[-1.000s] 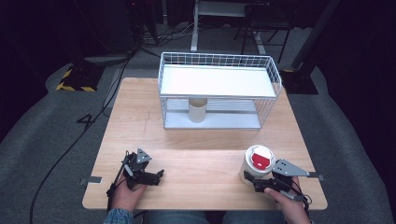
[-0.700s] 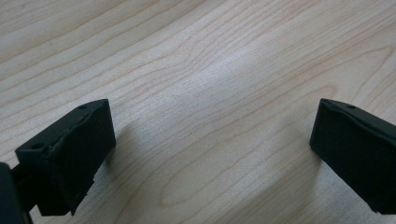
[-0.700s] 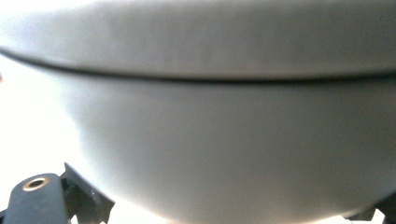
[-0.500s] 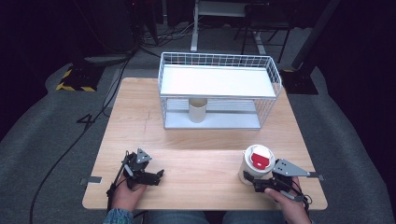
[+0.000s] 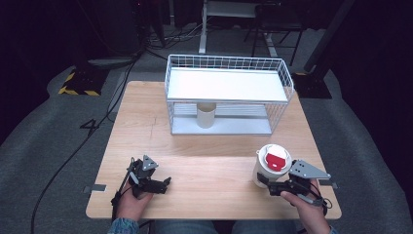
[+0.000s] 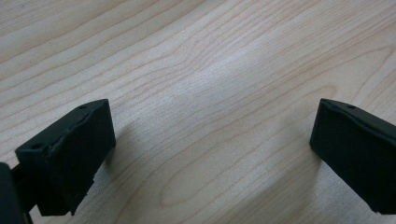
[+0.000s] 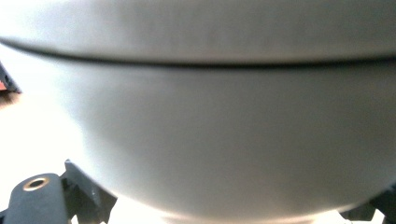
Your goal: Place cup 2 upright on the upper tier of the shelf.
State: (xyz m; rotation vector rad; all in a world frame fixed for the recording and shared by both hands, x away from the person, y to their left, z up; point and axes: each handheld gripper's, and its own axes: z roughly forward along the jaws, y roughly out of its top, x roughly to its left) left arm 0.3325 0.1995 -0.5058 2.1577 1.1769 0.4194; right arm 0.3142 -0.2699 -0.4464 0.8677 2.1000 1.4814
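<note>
High view: red-lidded cup point(image 5: 271, 165) in R tool point(image 5: 263, 184) (upright).

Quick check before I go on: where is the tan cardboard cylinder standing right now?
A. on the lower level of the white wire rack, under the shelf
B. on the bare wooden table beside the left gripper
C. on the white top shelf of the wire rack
A: in the high view the tan cardboard cylinder stands upright under the white shelf of the white wire rack.

One wire shelf rack point(image 5: 229, 92) stands on the tabletop point(image 5: 146, 131). Two cups: one tan cup point(image 5: 206, 115) under the rack's shelf, one white lidded cup point(image 5: 269, 166) near it.
</note>
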